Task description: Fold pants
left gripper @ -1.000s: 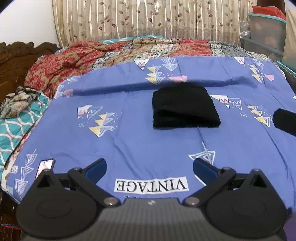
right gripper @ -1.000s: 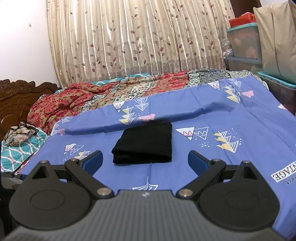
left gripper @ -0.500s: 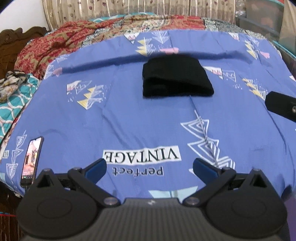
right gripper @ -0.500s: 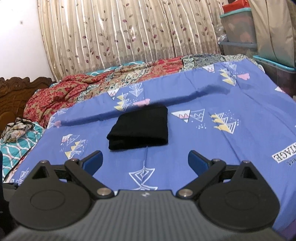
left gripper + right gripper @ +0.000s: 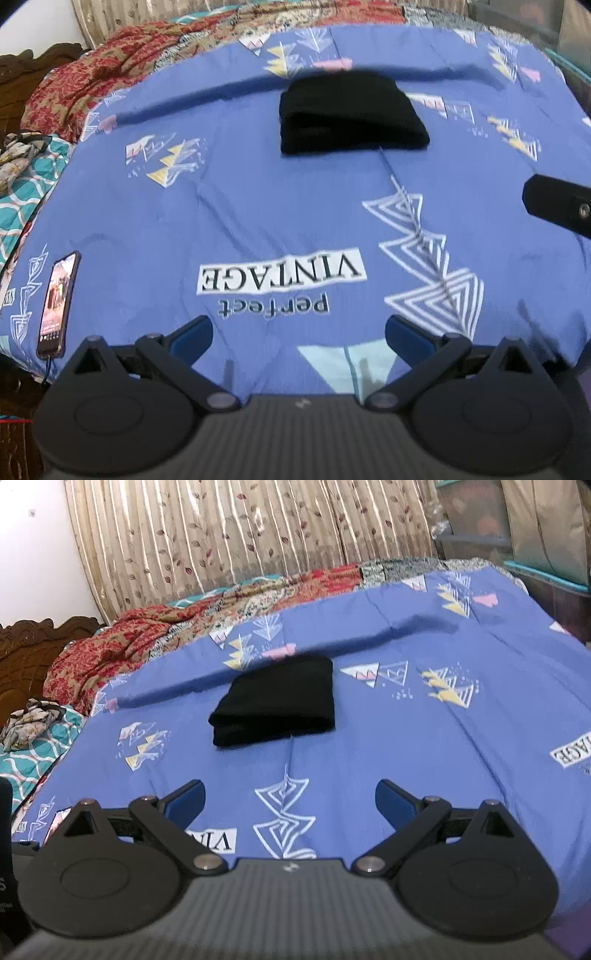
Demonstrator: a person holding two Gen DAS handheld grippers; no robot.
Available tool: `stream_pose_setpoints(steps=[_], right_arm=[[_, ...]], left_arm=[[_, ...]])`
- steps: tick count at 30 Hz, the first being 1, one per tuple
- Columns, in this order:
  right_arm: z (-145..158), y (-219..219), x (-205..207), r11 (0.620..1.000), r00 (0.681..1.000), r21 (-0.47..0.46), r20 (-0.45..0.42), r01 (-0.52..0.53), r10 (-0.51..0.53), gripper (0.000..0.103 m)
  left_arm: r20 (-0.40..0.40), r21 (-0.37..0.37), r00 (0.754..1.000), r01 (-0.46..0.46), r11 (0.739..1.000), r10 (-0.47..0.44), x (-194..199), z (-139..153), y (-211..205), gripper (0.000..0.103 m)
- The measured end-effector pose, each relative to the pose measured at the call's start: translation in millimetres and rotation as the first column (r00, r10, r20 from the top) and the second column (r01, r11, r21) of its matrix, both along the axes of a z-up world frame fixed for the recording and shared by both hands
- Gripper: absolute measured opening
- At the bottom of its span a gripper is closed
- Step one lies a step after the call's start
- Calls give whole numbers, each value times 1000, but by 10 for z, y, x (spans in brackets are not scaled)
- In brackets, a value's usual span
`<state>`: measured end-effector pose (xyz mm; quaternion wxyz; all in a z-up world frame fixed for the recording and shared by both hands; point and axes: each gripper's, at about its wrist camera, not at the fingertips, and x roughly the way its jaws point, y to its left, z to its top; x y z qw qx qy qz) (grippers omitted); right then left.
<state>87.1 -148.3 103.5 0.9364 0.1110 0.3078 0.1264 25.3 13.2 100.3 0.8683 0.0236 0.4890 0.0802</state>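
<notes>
The black pants (image 5: 351, 114) lie folded into a compact rectangle on the blue patterned bedsheet (image 5: 258, 206); they also show in the right wrist view (image 5: 277, 701). My left gripper (image 5: 299, 332) is open and empty, well back from the pants near the bed's front edge. My right gripper (image 5: 290, 799) is open and empty, also back from the pants. Part of the right gripper's body (image 5: 557, 206) shows at the right edge of the left wrist view.
A phone (image 5: 57, 302) lies at the bed's front left edge. A red patterned blanket (image 5: 147, 638) is bunched at the far side, a crumpled cloth (image 5: 29, 723) at the left. Curtains (image 5: 258, 535) hang behind; storage boxes (image 5: 476, 520) stand at the right.
Both grippers have drawn back from the folded pants toward the bed's front edge, so the pants look farther away. Both stay open. The pants have not moved.
</notes>
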Motion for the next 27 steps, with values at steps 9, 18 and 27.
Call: stream_pose_setpoints(steps=[9,18,27], right_arm=[[-267,8,41,1000,992,26,-125,3,0,100],[-426,-29,58,998,975,58,-222,23,-10,100],[-460,-33,65,998,971,61,-240,24,-8,100]], left_arm=[[-74,39,997,10,999,-7,-37,-260,-22,103],[-116,86,992,55,995,-45,-103,-426,-80,103],[-128,82,990,65,994,-54,-109,-467,-86,103]])
